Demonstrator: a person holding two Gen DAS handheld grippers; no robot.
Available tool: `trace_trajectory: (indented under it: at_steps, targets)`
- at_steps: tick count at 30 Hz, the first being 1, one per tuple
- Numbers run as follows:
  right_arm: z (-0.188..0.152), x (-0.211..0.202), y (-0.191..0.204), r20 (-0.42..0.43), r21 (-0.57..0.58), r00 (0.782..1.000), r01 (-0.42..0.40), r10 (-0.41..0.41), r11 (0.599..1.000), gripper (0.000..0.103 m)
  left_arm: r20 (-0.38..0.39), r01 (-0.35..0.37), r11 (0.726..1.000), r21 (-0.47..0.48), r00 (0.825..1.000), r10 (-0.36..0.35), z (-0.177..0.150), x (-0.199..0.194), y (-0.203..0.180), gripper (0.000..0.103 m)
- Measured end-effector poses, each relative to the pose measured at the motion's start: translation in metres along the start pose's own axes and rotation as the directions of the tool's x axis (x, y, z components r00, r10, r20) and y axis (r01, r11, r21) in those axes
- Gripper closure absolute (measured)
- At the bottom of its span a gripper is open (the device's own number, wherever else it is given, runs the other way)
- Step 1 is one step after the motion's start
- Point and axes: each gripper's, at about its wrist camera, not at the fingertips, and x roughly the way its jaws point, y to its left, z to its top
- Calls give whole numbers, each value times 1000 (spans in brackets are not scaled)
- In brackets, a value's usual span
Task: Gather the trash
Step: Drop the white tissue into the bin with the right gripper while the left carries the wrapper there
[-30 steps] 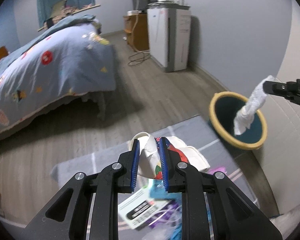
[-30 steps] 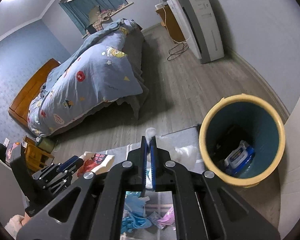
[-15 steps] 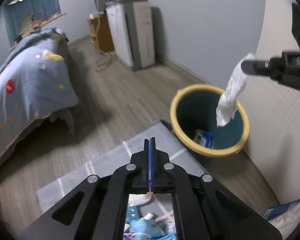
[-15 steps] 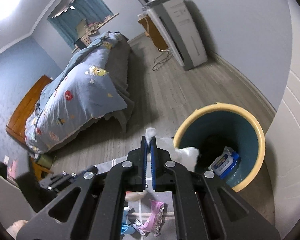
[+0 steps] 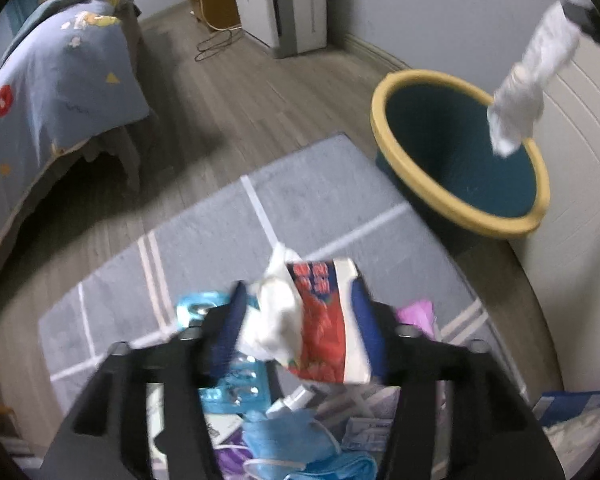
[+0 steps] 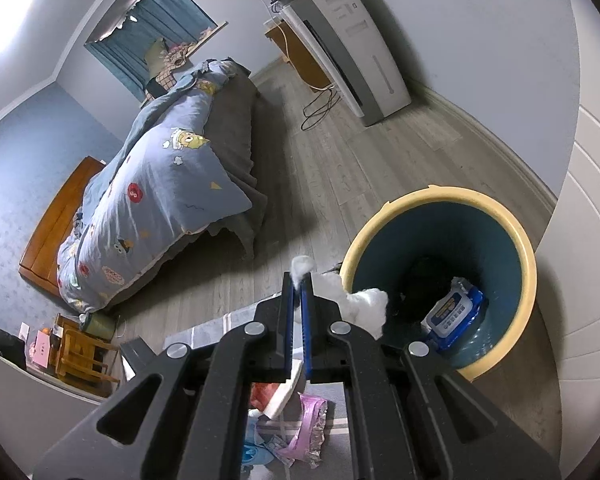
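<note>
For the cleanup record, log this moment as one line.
right gripper: shut on white tissue, above bin | left gripper: jaws just opening around red-and-white wrapper

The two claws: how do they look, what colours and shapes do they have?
Both claws have matte black, angular plastic frames with triangular cut-outs and round silver screw heads. The left claw and the right claw each carry two flat, narrow fingers lined with dark blue pads. No cables, sleeves or markings are visible on them.
</note>
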Motion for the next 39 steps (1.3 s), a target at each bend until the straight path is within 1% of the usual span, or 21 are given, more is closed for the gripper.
trace_trajectory:
  at_steps: [2,4,5,6,8,14,19,24,27,31,35,37,39]
  targets:
    - [-1,2,1,-5,-6,1000,2,-3,1000,100,-24,-1,1000,10,1000,1,-5,8,-3,42]
    - [-2,4,3,-11,-14,1000,5,-6,1000,100,-55,-42,999,20,998,43,-10,20,-2,56]
    - [-2,5,4,-14,-20,1000,7,-7,1000,100,-69,-44,999,9,997,45,-12,25,1,73]
    - [-2,5,5,-15,-23,1000,8,-8,1000,100,-75,-43,999,1,996,43,-13,27,3,84]
    - [-1,6,6,-14,-27,1000,11,-12,1000,100,-57,-54,999,1,997,54,-15,26,7,88]
    - [0,7,5,-14,-26,1000,10,-11,1000,100,4,-53,999,6,999,53,-12,5,16,89]
    - [0,6,5,-9,-23,1000,12,-12,1000,100,76,-28,1000,0,997,28,14,-23,13,89]
    - [4,5,-1,2,-5,1000,14,-14,1000,100,115,-9,998,55,993,3,49,-37,-10,89]
    - [7,5,-7,8,6,1000,18,-18,1000,100,117,26,998,60,993,-33,69,-37,-27,89]
    - [12,4,-25,34,37,998,57,-59,998,100,111,62,995,75,991,-70,90,-32,-53,89]
    - [13,7,-54,51,107,992,109,-115,988,100,77,66,995,74,994,-72,103,-11,-78,89]
    - [11,10,-62,46,123,989,135,-141,983,100,55,76,995,57,995,-79,107,0,-88,89]
    - [7,14,-70,42,136,986,154,-161,979,100,51,84,996,35,995,-86,111,7,-96,89]
